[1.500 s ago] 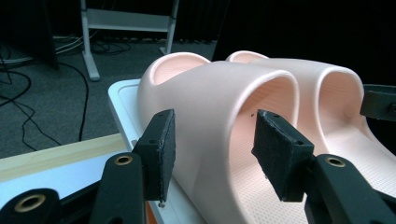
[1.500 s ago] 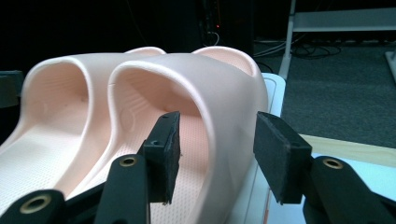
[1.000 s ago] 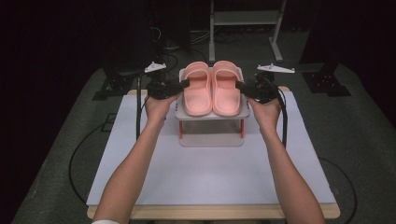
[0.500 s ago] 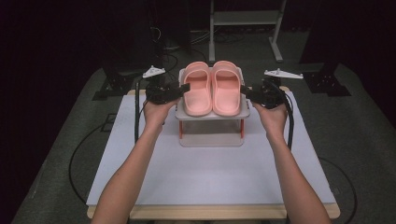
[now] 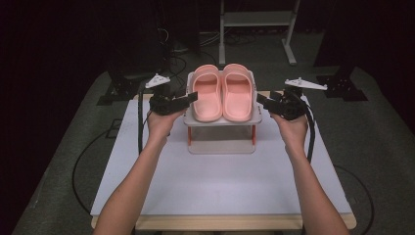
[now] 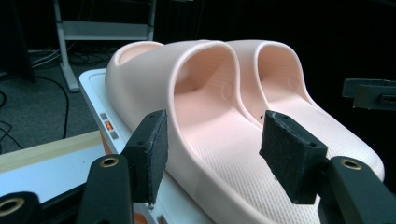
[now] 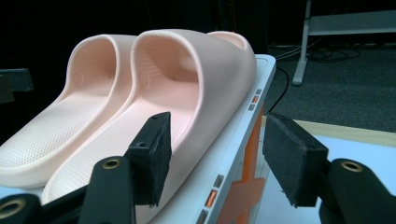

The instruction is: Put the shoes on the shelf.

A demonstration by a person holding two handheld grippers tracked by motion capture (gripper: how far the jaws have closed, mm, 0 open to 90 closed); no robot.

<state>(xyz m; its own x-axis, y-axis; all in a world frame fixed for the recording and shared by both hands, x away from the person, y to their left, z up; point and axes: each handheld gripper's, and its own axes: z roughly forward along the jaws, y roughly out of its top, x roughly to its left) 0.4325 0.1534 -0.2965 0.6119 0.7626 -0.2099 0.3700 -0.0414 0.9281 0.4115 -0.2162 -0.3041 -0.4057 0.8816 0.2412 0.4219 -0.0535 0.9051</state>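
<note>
Pair of pink slippers sits side by side on top of a small white rack (image 5: pixel 222 120) with orange legs, at the far middle of the white table (image 5: pixel 220 181). Left slipper (image 5: pixel 208 93) and right slipper (image 5: pixel 238 92) touch along their inner edges, toes pointing away from the person.

Left gripper (image 5: pixel 188 98) is at the rack's left edge, held level, aimed at the left slipper's side. In the left gripper view (image 6: pixel 219 149) its fingers (image 6: pixel 152 149) stand apart, about half open, and have just been opening; the slipper's outer wall lies between them but neither pad presses on it. Nothing held.

Right gripper (image 5: pixel 262 102) mirrors it at the rack's right edge. In the right gripper view (image 7: pixel 217 158) the fingers (image 7: pixel 154 151) are also parted, just been opening; right slipper's side edge and the rack's rim sit in the gap, pads clear of both. Nothing held.

Heel ends of the slippers are cut off at the bottom in both gripper views. Rack's lower shelf is partly hidden under its top. Floor (image 5: pixel 372 132) background is dark, details hard to read.
</note>
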